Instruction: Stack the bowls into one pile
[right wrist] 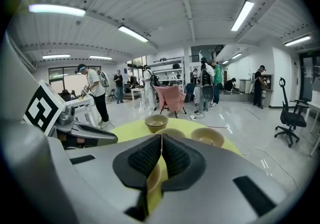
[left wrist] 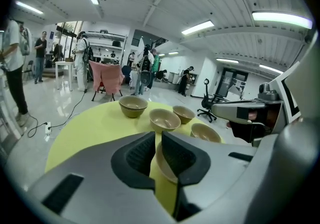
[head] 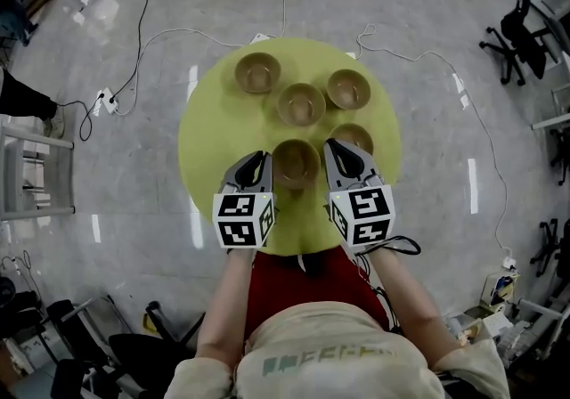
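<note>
Five tan bowl spots sit on the round yellow-green table (head: 207,134). A bowl (head: 258,73) at the far left looks like a few nested together (left wrist: 133,106). Single bowls stand at the middle (head: 301,104), far right (head: 348,89), near right (head: 354,137) and nearest me (head: 295,163). My left gripper (head: 261,158) hangs just left of the nearest bowl, jaws shut and empty (left wrist: 156,135). On that bowl's right, over the near-right bowl's edge, my right gripper (head: 334,147) is also shut with nothing held (right wrist: 161,138).
The table stands on a shiny grey floor with cables (head: 142,41) trailing at the left and back. Office chairs (head: 521,36) are at the far right. A pink-draped chair (right wrist: 172,98) and several people stand beyond the table.
</note>
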Action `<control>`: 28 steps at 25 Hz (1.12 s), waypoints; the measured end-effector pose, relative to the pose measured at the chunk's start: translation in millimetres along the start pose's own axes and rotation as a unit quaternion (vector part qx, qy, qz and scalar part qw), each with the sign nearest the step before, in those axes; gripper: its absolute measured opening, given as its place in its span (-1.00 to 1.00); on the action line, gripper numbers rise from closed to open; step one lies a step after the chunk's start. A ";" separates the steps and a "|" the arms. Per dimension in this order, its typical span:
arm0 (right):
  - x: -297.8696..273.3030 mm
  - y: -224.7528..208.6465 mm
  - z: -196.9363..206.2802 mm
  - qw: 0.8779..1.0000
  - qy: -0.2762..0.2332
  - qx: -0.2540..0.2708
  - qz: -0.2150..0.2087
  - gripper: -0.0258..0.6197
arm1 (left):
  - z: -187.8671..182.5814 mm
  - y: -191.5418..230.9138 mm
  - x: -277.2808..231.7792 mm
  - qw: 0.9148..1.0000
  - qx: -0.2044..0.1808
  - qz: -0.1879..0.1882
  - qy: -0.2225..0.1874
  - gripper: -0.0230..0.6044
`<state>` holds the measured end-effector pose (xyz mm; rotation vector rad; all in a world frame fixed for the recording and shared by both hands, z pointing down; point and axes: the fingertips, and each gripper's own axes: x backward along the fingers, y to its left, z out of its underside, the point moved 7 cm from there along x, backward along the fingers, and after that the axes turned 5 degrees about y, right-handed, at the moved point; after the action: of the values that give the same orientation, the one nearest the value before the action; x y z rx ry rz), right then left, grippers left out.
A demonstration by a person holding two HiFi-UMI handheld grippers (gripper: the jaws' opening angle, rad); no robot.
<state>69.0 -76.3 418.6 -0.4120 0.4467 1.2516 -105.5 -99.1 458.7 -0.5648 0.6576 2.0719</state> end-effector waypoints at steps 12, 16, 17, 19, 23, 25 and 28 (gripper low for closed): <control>-16.2 -22.2 22.6 0.998 0.030 0.024 -0.055 -0.81 | 32.2 -11.6 -30.6 0.996 0.077 -0.033 0.034 -0.61; -26.5 -24.6 28.2 0.997 0.041 0.023 -0.067 -0.81 | 38.0 -8.4 -40.7 0.994 0.098 -0.035 0.044 -0.59; -28.4 -25.1 29.4 0.996 0.044 0.023 -0.070 -0.81 | 39.8 -8.0 -42.6 0.993 0.102 -0.036 0.048 -0.59; -29.8 -26.3 31.1 0.996 0.048 0.022 -0.074 -0.81 | 43.0 -8.2 -45.0 0.992 0.110 -0.040 0.055 -0.59; -33.0 -31.0 30.6 0.995 0.049 0.022 -0.079 -0.81 | 45.6 -8.7 -49.8 0.989 0.128 -0.041 0.064 -0.59; -35.5 -33.7 30.6 0.995 0.049 0.022 -0.080 -0.81 | 48.0 -8.4 -52.7 0.988 0.134 -0.040 0.069 -0.60; -37.0 -36.7 30.9 0.995 0.051 0.021 -0.081 -0.81 | 50.5 -8.4 -55.3 0.986 0.141 -0.045 0.074 -0.63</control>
<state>98.1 -99.5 466.5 -0.4684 0.5169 1.0655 -77.0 -96.2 528.5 -0.5760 0.9751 1.8253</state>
